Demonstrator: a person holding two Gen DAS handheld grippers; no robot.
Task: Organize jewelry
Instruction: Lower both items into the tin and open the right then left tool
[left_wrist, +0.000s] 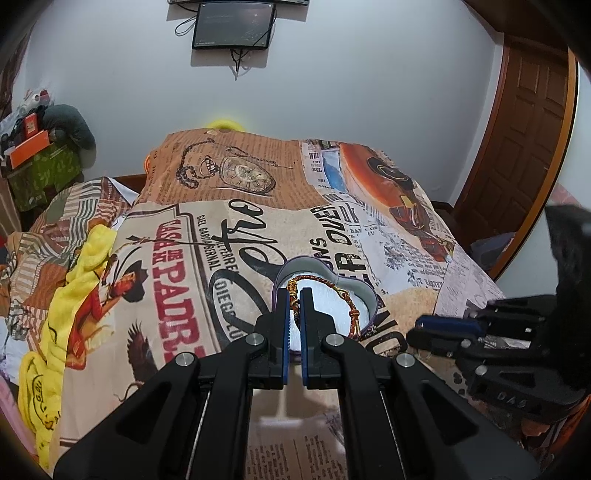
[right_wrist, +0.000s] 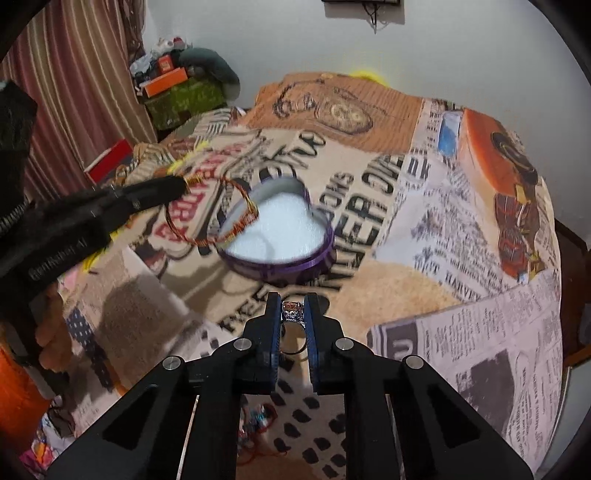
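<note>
bracelet (left_wrist: 325, 295), a braided red-and-gold cord, is pinched between the left tongs (left_wrist: 294, 295) at its knotted end, with the loop hanging free. in the right wrist view the loop dangles above the near-left rim of the heart-shaped box (right_wrist: 291, 258); whether it touches the white lining cannot be told. holding it by the knot likely lets the rest drop into the box in one piece.

box sits on the printed bedspread (left_wrist: 177, 266), purple wall, white padded floor, lid not seen. nothing else shows inside it.

ring (right_wrist: 293, 314), silver with a large stone setting, is gripped between the right tongs (right_wrist: 293, 310), jaws narrow, closed on the setting with the band hanging below. it is held just short of the box's near wall, apart from it. judgement: it waits its turn while the bracelet goes in.

left tongs reach in from the left side of the box, angled low across the bed, jaws nearly together. right tongs point forward toward the box, roughly level, with the bedspread beneath. the two tools are near each other but not touching.

risk: the loose loop could snag on the rim on release.
</note>
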